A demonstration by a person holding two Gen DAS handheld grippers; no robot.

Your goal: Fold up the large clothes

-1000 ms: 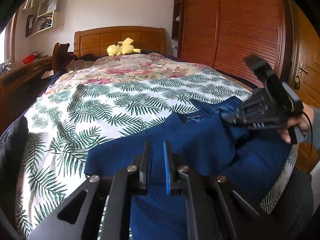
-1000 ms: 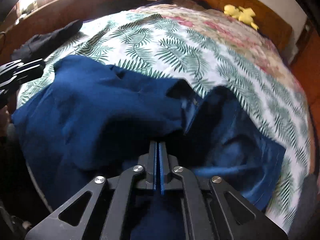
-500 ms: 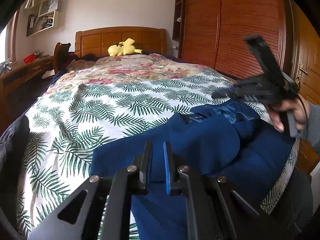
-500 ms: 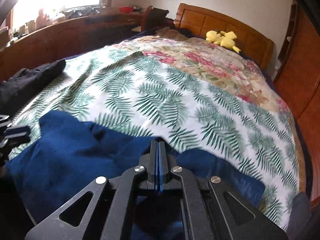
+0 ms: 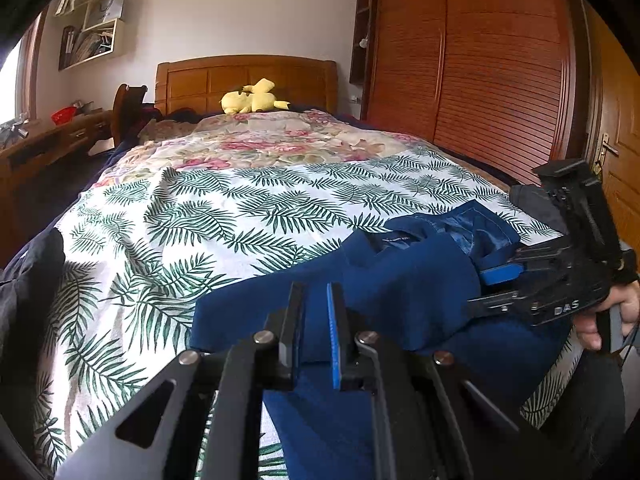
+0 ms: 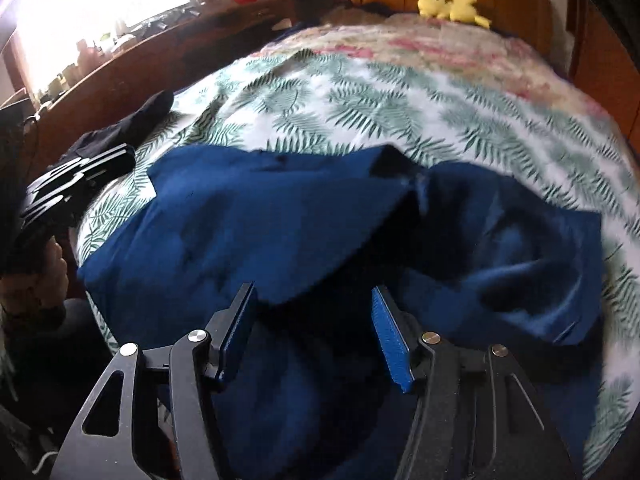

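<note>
Bedroom, with a dark blue garment (image 5: 404,292) spread rumpled across the near end of a bed (image 5: 224,216) covered in a fern-print sheet. We hold a two-finger tool in each hand. Our left tool (image 5: 316,336) is nearly closed, a narrow gap showing between its pads, and blue cloth lies behind that gap; we cannot tell whether a fold is pinched there. Our right tool (image 6: 316,332) is opening, its blue pads standing well apart above the garment, with a folded edge of the cloth below and between them but neither pad pressing on it. From the left wrist view the right tool (image 5: 500,284) sits at the garment's right side, near its collar. A yellow plush toy (image 5: 252,98) rests by the headboard, well apart from the garment.
</note>
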